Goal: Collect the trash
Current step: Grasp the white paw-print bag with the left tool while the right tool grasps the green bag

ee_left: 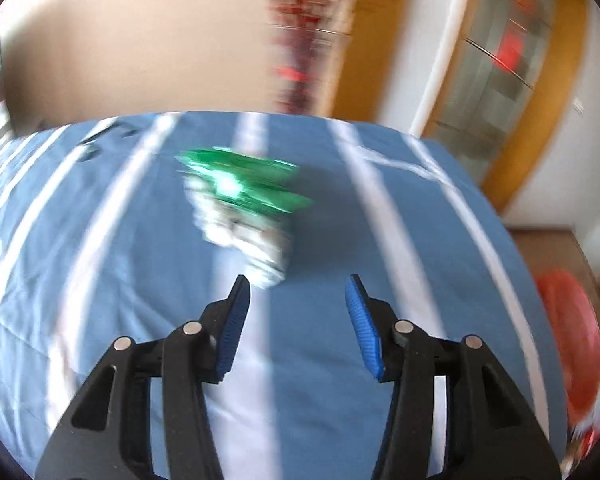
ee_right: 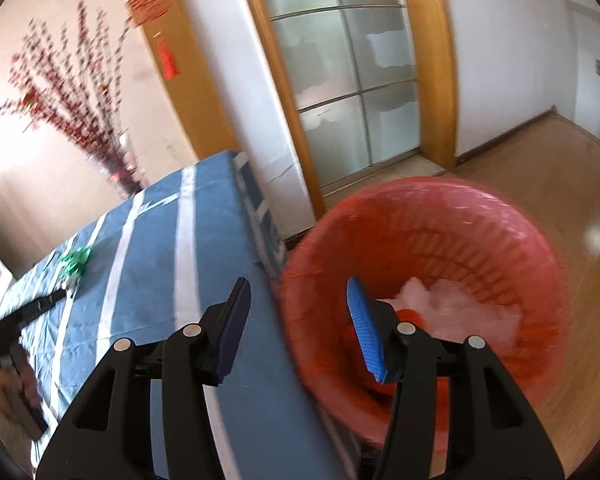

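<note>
A crumpled green and white wrapper (ee_left: 240, 204) lies on the blue striped cloth (ee_left: 100, 280) of the table, blurred in the left wrist view. My left gripper (ee_left: 298, 292) hovers just short of it, open, with nothing between its blue pads. In the right wrist view the same wrapper (ee_right: 76, 262) shows far left on the table, with the left gripper (ee_right: 58, 298) reaching toward it. My right gripper (ee_right: 298, 292) is open and empty over the table's edge and the near rim of a red mesh waste basket (ee_right: 460, 232). White crumpled paper (ee_right: 460, 312) lies inside the basket.
The basket stands on a wooden floor (ee_right: 560, 184) beside the table's right edge. A vase of red branches (ee_right: 80, 112) stands behind the table by the wall. A frosted glass sliding door (ee_right: 352, 80) in a wood frame is at the back. The basket (ee_left: 568, 328) shows red at the right in the left wrist view.
</note>
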`<action>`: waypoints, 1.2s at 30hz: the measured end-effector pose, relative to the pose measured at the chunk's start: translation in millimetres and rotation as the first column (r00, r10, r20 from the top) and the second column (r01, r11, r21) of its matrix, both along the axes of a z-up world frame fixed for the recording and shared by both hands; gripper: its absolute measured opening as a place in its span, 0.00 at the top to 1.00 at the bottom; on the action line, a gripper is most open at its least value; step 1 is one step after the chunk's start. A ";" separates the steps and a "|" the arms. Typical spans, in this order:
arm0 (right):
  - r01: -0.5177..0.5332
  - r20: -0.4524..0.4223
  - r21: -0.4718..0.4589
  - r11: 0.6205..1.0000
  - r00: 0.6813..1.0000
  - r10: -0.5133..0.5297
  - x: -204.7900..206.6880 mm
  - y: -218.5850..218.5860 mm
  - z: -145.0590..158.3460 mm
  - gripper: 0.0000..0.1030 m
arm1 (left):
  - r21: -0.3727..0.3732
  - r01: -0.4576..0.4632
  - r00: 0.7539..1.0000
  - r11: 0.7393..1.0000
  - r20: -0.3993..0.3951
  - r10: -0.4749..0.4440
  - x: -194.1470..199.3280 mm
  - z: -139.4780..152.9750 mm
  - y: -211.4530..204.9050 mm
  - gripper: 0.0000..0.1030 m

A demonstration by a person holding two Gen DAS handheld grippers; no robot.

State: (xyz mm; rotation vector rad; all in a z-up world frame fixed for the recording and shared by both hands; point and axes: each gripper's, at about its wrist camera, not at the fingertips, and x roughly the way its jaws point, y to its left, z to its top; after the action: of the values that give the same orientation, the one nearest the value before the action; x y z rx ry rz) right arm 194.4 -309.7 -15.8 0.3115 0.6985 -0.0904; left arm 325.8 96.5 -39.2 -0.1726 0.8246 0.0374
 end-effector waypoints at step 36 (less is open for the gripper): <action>-0.244 -0.052 -0.067 0.967 0.969 0.241 45.4 123.6 -8.7 0.50 | -0.036 -0.084 0.996 0.996 -0.029 0.083 25.7 -19.3 72.1 0.86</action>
State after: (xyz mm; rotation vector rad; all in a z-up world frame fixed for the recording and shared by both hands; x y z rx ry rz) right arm 239.8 -186.1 -24.5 0.1528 0.7699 0.1106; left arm 351.5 168.6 -58.5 -0.2421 0.8459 0.1038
